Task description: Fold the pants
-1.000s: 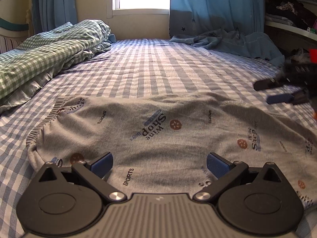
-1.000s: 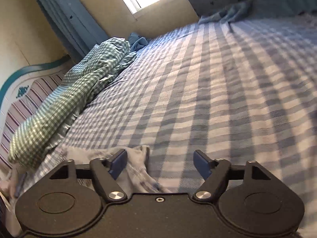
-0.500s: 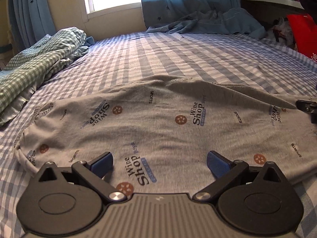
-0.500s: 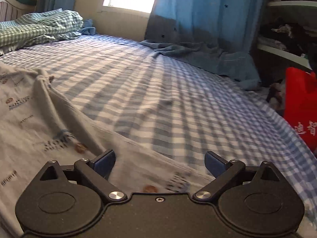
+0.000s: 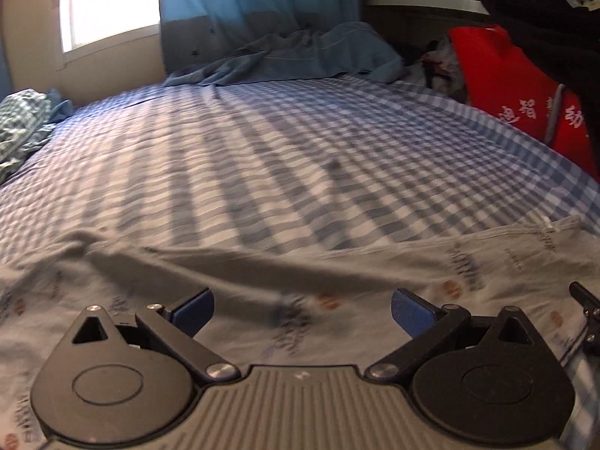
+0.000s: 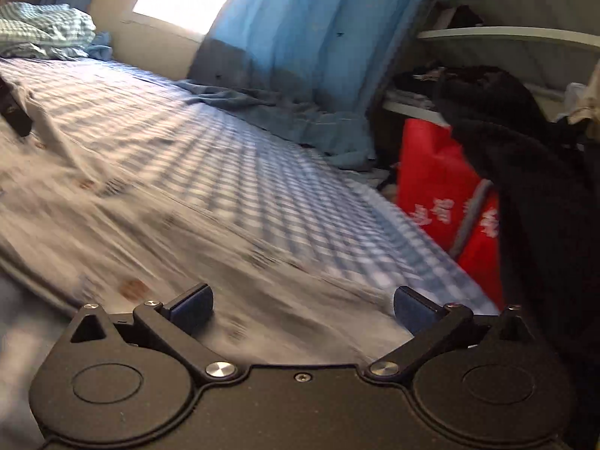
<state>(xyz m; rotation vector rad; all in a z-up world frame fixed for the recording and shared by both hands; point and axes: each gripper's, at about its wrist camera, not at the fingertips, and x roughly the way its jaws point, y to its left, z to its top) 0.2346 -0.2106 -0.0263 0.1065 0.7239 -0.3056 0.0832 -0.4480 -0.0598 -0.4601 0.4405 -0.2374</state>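
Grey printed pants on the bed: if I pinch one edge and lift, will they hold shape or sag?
The grey printed pants look thin and already lie in soft ridges on the checked bedsheet, so they will probably sag and drape. They seem light; a push would likely bunch them rather than slide them flat.

The grey printed cotton pants (image 5: pixel 337 281) run off the left and right edges of the left wrist view, and the wide black gripper body hides their near part. Their lettering is too smeared to read. In the right wrist view the same pants (image 6: pixel 150 225) are streaked with motion blur, as is the blue-and-white checked bedsheet (image 6: pixel 281 195) towards the bed's right edge. The red bag with white characters (image 6: pixel 438 195) beside that edge is partly covered by a dark garment (image 6: pixel 543 187); its characters are blurred. Only a sliver of the other gripper (image 5: pixel 587 311) shows at the right edge.
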